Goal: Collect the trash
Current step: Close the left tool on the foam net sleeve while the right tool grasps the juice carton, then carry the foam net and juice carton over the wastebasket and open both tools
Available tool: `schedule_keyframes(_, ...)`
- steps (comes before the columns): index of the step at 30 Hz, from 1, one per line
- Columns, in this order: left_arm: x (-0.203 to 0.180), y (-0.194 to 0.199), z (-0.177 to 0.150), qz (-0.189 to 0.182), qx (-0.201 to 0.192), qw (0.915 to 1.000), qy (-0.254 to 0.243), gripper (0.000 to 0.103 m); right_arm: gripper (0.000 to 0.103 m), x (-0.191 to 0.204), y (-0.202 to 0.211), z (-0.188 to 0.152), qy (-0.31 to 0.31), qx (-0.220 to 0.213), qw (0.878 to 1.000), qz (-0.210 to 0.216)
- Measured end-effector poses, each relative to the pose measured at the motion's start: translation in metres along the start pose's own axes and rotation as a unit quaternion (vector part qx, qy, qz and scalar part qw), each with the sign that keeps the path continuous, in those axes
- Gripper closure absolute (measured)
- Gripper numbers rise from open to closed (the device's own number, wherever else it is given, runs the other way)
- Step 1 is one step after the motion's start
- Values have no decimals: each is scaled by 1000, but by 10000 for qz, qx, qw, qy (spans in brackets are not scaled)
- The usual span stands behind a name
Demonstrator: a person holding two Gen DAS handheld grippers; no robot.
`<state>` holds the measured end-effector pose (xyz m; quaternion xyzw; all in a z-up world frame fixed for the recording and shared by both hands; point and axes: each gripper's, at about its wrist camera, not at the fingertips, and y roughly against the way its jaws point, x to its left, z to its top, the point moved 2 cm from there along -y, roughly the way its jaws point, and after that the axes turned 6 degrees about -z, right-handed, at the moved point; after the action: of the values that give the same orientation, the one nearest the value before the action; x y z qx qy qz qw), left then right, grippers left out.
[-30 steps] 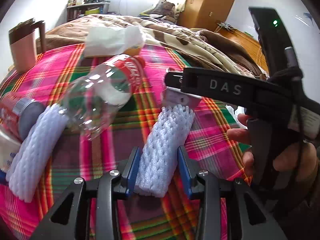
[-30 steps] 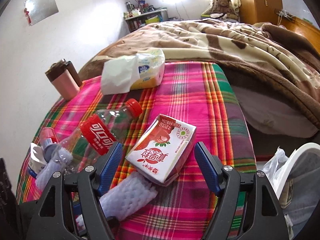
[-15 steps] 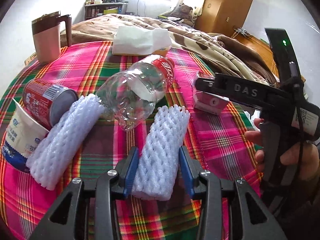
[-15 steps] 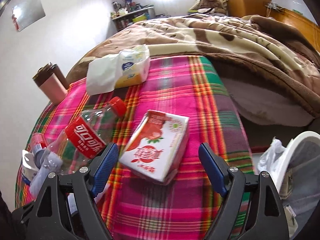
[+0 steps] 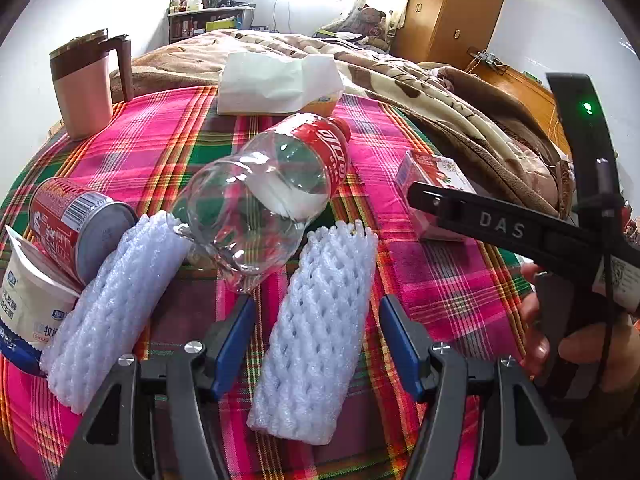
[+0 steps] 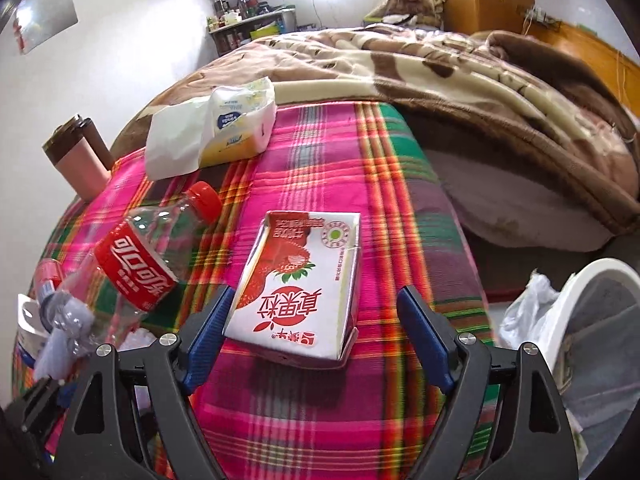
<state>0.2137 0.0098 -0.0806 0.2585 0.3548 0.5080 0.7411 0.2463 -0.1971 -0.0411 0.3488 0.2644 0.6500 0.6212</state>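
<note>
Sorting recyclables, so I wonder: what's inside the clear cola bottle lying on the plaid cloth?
The cola bottle looks empty; plaid cloth shows through it. The red label hides part of its inside.

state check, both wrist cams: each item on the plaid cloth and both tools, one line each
left tool: opening, pads clear of foam sleeve
foam sleeve: lying flat between the pads
right tool: closing, not gripping
juice carton: lying flat between the pads
cola bottle: empty, capped, on its side
can: on its side
mug: upright, lidded
</note>
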Motion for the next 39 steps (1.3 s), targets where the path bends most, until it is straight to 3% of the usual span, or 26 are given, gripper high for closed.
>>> schedule_keyframes(1, 0, 0, 0, 21, 0, 10000, -2, 40, 26, -1, 0, -1, -20, 14, 10000, 18)
schedule_keyframes(3, -1, 1, 0, 60, -1, 10000, -32, 52, 44, -3, -2, -3, -49, 52, 10000, 2)
schedule_keyframes(9, -4, 5, -2, -17, -8, 10000, -39, 66, 44, -4, 6, -9, -41, -19, 10000, 45)
schedule_keyframes(23, -28, 38, -3, -103, -401, 9989, -199, 67, 44, -20, 48, -21, -212, -426, 9986, 234)
schedule_keyframes(39, -81, 77, 1, -383, -909, 9933, -606, 67, 44, -63, 101, -38, -516, -908, 9945, -35)
